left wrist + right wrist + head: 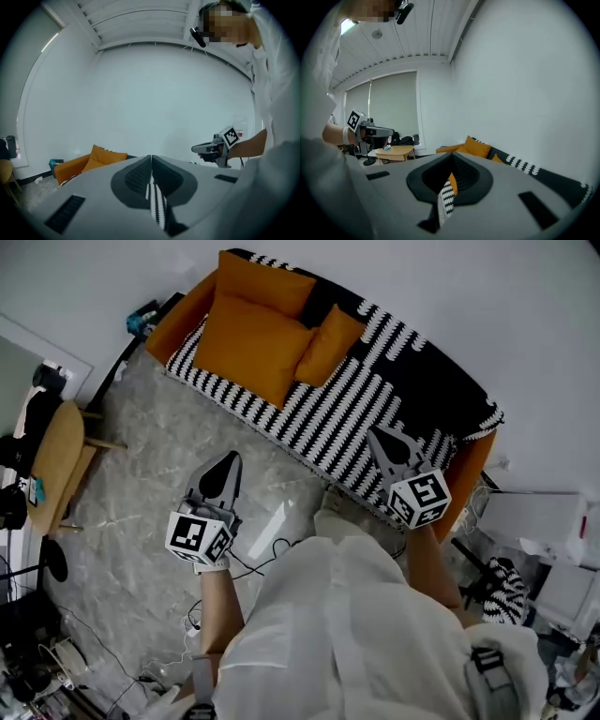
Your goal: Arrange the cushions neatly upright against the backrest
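Three orange cushions sit at the left end of the black-and-white striped sofa (375,399). One cushion (267,282) leans on the backrest, a large cushion (248,343) lies tilted on the seat, and a small cushion (328,343) rests against its right side. My left gripper (232,458) is shut and empty over the floor in front of the sofa. My right gripper (376,435) is also shut and empty, over the seat's right half. In the left gripper view the back cushion (107,156) shows far off beyond the closed jaws. The right gripper view shows the cushions (477,147) ahead.
A round wooden table (56,465) stands at the left on the grey marble floor (141,474). Cables (258,563) trail near the person's feet. White boxes (544,521) and clutter sit to the right of the sofa's orange arm (469,470).
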Demonstrator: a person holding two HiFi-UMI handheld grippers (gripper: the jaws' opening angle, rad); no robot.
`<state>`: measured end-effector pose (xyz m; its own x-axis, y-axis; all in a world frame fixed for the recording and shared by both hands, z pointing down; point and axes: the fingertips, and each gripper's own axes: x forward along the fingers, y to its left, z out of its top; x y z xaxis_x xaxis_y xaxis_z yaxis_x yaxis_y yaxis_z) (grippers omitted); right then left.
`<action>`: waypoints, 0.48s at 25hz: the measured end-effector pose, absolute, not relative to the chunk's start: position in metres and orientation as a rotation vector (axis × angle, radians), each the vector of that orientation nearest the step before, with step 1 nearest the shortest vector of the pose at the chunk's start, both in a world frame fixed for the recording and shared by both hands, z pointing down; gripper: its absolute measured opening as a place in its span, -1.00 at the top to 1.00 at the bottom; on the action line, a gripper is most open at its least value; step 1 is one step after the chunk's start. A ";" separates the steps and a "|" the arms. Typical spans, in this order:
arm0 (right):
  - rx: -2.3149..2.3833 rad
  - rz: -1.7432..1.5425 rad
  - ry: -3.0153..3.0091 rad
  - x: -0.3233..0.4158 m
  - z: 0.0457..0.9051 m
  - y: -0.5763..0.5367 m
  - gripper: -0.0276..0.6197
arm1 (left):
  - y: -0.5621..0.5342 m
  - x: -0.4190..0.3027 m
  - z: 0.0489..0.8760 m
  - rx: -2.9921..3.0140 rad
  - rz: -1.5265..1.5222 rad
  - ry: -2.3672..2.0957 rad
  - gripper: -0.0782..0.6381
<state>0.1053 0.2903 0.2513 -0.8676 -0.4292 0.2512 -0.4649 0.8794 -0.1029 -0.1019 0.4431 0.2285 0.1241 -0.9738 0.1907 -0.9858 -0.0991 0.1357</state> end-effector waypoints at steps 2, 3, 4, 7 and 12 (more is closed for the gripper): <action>0.684 0.267 -2.822 0.106 0.255 0.267 0.89 | 0.414 -0.101 0.228 2.188 0.093 -1.917 0.74; 0.683 0.275 -2.820 0.106 0.257 0.255 0.90 | 0.401 -0.100 0.228 2.198 0.102 -1.907 0.74; 0.682 0.279 -2.818 0.106 0.258 0.244 0.89 | 0.388 -0.099 0.229 2.207 0.110 -1.898 0.74; 0.672 0.276 -2.815 0.108 0.259 0.216 0.90 | 0.356 -0.093 0.229 2.227 0.126 -1.883 0.74; 0.697 0.267 -2.808 0.104 0.261 0.177 0.89 | 0.313 -0.090 0.236 2.255 0.143 -1.836 0.74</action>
